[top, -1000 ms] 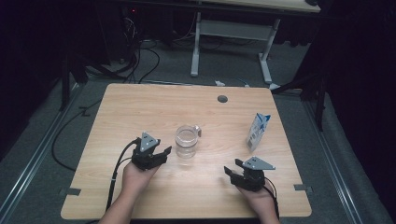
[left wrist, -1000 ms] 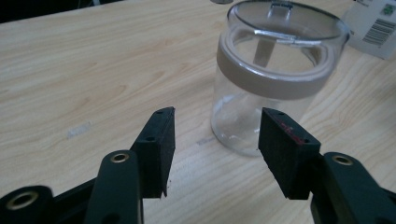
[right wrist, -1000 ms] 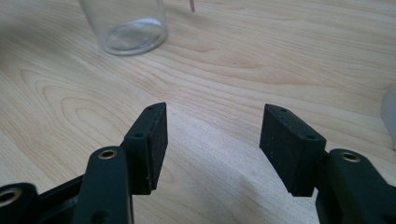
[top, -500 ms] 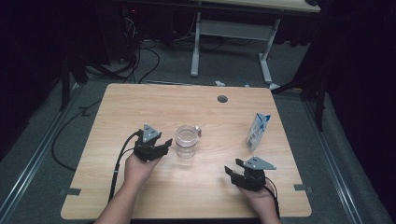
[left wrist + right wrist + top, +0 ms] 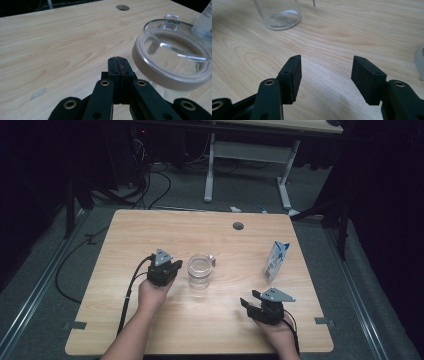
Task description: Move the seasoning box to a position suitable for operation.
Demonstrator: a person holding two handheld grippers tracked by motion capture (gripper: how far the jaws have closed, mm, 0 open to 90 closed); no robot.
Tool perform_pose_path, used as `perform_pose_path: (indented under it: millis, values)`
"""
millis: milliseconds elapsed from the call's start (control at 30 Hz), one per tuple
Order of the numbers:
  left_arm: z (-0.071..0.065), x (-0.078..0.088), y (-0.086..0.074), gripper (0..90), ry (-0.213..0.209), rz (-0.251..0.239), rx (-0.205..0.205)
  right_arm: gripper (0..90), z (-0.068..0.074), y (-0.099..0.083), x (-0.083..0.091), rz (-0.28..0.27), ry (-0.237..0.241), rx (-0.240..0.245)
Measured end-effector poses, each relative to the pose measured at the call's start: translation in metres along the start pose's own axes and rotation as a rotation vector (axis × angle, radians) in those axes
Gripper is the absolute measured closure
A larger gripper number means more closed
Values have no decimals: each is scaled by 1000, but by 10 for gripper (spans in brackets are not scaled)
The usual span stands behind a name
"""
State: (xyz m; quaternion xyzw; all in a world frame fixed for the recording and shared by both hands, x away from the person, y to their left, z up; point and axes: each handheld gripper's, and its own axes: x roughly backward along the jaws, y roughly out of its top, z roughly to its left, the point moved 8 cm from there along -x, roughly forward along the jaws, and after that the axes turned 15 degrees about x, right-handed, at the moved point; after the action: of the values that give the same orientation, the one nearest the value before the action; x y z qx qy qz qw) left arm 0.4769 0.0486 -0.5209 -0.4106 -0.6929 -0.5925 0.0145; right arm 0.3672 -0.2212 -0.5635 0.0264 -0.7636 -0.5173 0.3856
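A: What is the jar made of, and how does it stand?

B: The glass jar [image 5: 199, 272] is clear and round, with a thick smooth rim and a clear hinged lid [image 5: 211, 260] hanging off its far side. It stands upright on the desk [image 5: 150, 227], long axis straight up, mouth to the ceiling. In the left gripper view its open rim [image 5: 172, 53] fills the right side. The desk is pale wood-grain laminate with a round grey cable hole [image 5: 238, 226] near its far edge.

A: And the left hand-held gripper?

B: The left hand-held gripper [image 5: 167, 268] is matte black plastic with brass rivets and a grey three-cornered plate on top. Its jaws have just been closing and now meet flat, pad to pad, with nothing between them [image 5: 119, 65]. The jar sits just beside it, to its right, not touching.

A: The other one?

B: The right hand-held gripper [image 5: 252, 301] rests near the desk's front right, jaws spread wide and empty [image 5: 325, 72], well apart from the jar, which stands ahead and to its left. A blue-and-white carton [image 5: 276, 261] stands upright beyond it
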Motion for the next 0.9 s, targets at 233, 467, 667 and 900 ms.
perform_pose_path:
  millis: [233,467,667,900]
  values:
    - [-5,-14,7,900,-34,-10,-3,418,1,-1,-1,1,4,-1]
    - [-14,-8,2,900,-60,-29,-21,418,1,-2,-1,6,5,-6]
    - [-22,8,-9,900,-85,-42,-25,418,3,-2,-2,10,6,0]
    - [-39,27,-27,900,-137,-51,-46,418,3,-2,-3,11,5,-1]
